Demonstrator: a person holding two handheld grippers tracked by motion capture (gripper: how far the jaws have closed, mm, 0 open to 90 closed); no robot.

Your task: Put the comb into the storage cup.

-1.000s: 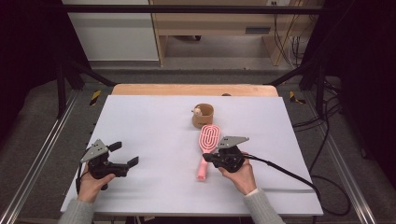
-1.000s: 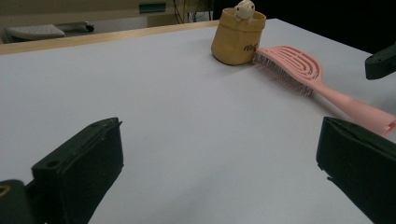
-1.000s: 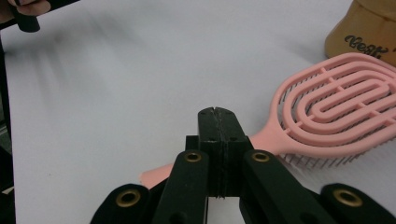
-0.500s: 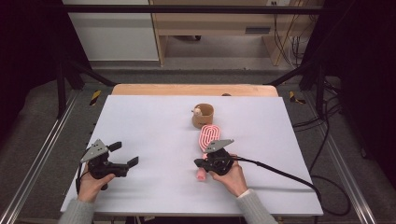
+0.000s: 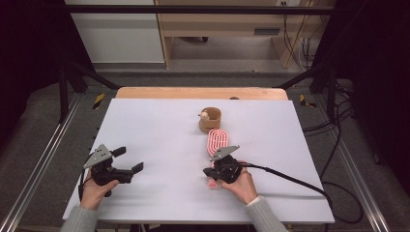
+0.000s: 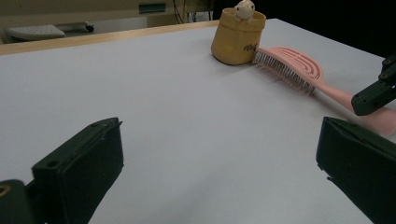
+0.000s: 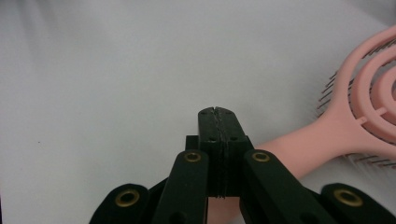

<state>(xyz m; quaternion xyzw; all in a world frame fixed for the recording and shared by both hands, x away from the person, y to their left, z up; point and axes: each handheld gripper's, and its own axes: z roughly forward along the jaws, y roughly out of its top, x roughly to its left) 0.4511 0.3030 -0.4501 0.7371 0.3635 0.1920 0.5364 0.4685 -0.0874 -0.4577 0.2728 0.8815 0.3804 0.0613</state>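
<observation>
The brush (image 5: 215, 147) lies on the table (image 5: 159, 130), right of centre, bristles down, its head pointing far and touching the cup (image 5: 210, 120), its handle running near toward you. Your right gripper (image 5: 211, 172) sits over that handle with its jaws pressed flat together and nothing between them; in the right gripper view the pink handle passes beside and under the closed tips, not inside them. Your left gripper (image 5: 129, 162) rests well to the left, jaws wide and empty.

The main risk, as I judge it: if you push down or forward with the jaws closed like this, you will only shove the handle, and the head will nudge the cup, which looks light and could tip or slide, taking the small figure (image 6: 244, 9) in it along. You would need to spread the jaws before settling over the handle. A pinch too near the handle's end may also let the head droop.

Otherwise the table is bare, and nothing lies between your left gripper and the brush.
</observation>
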